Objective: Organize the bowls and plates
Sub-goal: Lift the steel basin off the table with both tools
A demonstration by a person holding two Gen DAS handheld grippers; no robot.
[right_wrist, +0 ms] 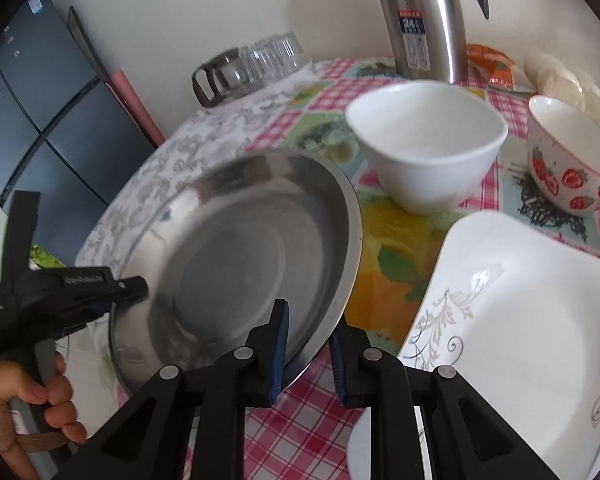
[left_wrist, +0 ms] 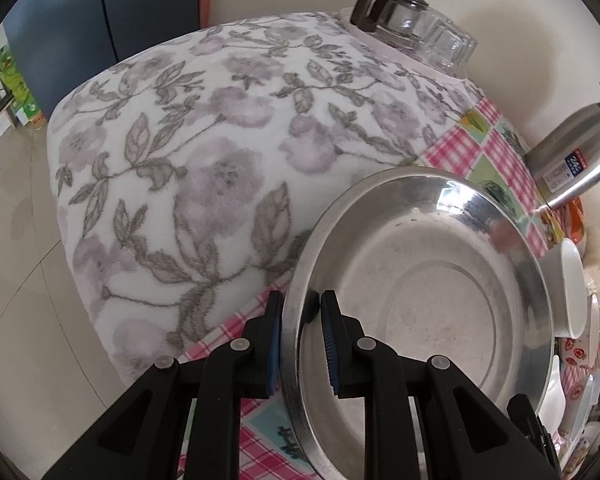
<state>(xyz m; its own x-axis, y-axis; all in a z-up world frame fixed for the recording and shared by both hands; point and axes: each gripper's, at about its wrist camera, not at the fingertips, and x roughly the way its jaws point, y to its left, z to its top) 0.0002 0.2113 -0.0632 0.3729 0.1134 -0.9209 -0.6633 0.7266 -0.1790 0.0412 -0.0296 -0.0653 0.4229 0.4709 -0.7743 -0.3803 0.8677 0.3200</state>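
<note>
A round steel plate (left_wrist: 420,300) (right_wrist: 240,260) is held tilted over the table edge between both grippers. My left gripper (left_wrist: 300,340) is shut on its near rim, one blue pad inside and one outside. In the right wrist view that same left gripper (right_wrist: 134,286) bites the plate's left rim, with a hand (right_wrist: 40,400) on its handle. My right gripper (right_wrist: 310,350) is shut on the plate's right rim. A white bowl (right_wrist: 428,140), a strawberry-patterned bowl (right_wrist: 568,160) and a white square plate (right_wrist: 520,320) with grey scrollwork stand to the right.
A steel thermos (right_wrist: 424,20) (left_wrist: 572,160) stands at the back, near a glass jug (right_wrist: 220,76) (left_wrist: 400,16) and upturned glasses (right_wrist: 276,56). A floral cloth (left_wrist: 180,160) covers the table's left part over a pink checked cloth (right_wrist: 300,432). Another white plate's edge (right_wrist: 364,452) lies below the right gripper.
</note>
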